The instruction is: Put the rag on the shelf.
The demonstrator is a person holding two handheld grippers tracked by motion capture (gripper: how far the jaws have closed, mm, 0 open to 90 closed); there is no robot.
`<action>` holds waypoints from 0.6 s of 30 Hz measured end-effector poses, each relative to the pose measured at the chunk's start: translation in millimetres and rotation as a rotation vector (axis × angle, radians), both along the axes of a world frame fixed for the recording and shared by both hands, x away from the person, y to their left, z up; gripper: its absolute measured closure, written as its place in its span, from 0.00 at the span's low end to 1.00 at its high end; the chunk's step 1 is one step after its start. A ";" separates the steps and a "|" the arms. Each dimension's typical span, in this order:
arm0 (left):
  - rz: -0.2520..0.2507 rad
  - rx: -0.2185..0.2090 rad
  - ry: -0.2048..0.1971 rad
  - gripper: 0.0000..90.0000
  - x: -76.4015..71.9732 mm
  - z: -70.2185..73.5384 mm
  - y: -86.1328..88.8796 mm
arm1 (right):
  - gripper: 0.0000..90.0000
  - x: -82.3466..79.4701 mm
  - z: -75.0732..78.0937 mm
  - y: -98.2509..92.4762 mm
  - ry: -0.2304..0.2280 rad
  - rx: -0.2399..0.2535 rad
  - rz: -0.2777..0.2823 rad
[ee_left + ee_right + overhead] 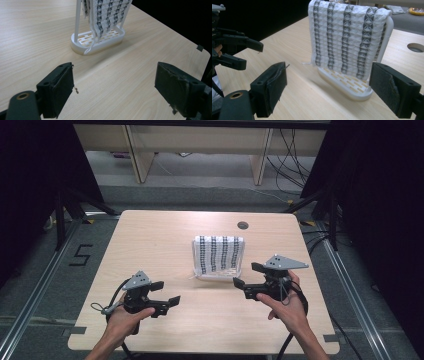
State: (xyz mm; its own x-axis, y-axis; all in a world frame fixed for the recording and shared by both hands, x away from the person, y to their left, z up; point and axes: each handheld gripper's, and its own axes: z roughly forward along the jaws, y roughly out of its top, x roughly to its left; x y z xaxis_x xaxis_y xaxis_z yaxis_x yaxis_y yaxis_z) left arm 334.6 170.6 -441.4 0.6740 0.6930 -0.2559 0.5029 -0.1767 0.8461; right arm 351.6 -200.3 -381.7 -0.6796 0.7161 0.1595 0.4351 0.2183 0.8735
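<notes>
On the table: a pale wooden table carries a white rack near its middle, with both grippers on the near side of it.
Cloth: a white cloth with dark patterned stripes hangs draped over the rack's top bar, reaching almost to the base; a thin loose cord trails from its lower left corner.
Rack base: in the right gripper view the white rack stands upright on an oval slotted base, the cloth covering most of the frame.
Left gripper: the left gripper, held in the person's left hand, sits near and left of the rack, well apart from it; its jaws are spread wide with nothing between them.
Right gripper: the right gripper, held in the right hand, is just beside the rack's near right corner, not touching; its jaws also stand wide apart and empty.
Left gripper view: the rack and cloth lie far ahead of the spread jaws.
Far right of the table: a round cable hole.
</notes>
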 end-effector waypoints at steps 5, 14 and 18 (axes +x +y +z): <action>-0.004 -0.010 -0.003 0.17 -1.5 -3.7 0.0 | 0.18 -0.9 -4.5 0.5 -0.024 -0.002 0.012; -0.008 0.008 -0.007 0.17 -8.8 -10.3 -2.8 | 0.18 -5.8 -12.3 -1.5 0.003 -0.008 0.008; -0.022 0.007 -0.006 0.17 -11.4 -12.1 -2.2 | 0.18 -8.1 -16.8 -3.1 -0.017 -0.005 0.006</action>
State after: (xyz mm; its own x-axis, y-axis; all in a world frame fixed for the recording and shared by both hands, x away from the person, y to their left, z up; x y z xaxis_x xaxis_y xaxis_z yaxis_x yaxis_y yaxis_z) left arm 323.2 168.4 -453.5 0.6908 0.6797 -0.2467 0.4933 -0.1936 0.8480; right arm 343.5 -203.4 -398.5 -0.6868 0.7124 0.1446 0.4187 0.2251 0.8798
